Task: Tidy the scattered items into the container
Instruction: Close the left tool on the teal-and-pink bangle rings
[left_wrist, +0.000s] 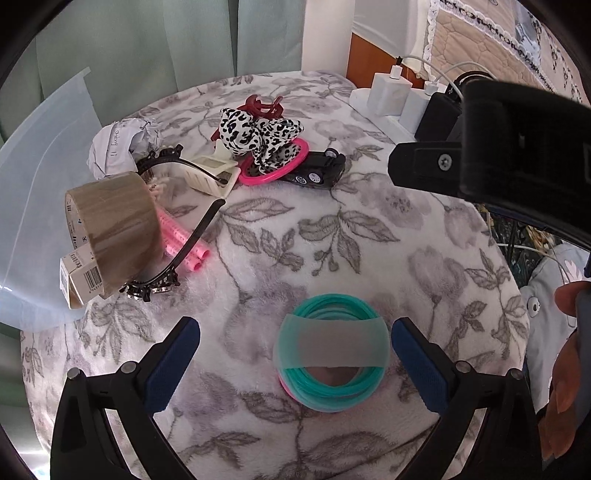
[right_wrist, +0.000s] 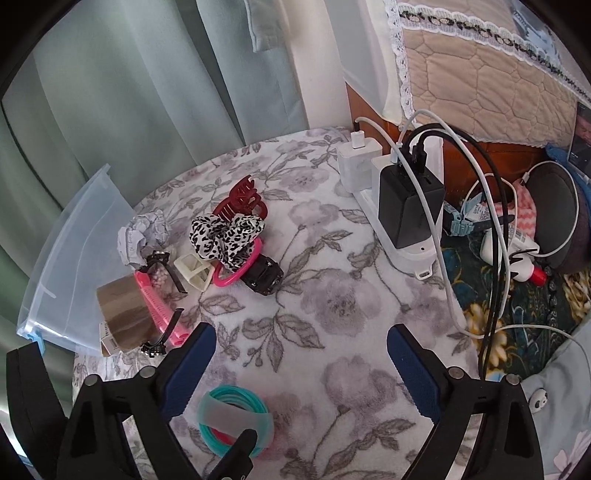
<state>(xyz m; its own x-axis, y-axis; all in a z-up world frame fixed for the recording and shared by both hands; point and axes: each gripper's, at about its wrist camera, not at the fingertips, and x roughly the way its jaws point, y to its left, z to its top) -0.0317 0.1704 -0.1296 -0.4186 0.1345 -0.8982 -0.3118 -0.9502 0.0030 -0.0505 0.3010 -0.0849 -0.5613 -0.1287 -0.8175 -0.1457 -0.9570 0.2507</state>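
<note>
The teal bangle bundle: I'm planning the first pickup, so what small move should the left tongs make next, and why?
Probably lower the left tongs a little further, then close. The teal bangle bundle already lies between the open pads on the floral blanket, nearer the right-side pad, not yet pressed.

Teal bangles (left_wrist: 332, 354) lie on a grey-flowered white blanket (left_wrist: 369, 236) near a leopard-print scrunchie (left_wrist: 258, 133).

So there's this fuzzy floral blanket (left_wrist: 332, 229) with teal bangles (left_wrist: 331, 354) lying lower middle, a tape roll (left_wrist: 114, 229) at left, a leopard scrunchie (left_wrist: 258, 134) and toy car (left_wrist: 317, 173) up top, power strip (right_wrist: 399, 236) upper right.
</note>
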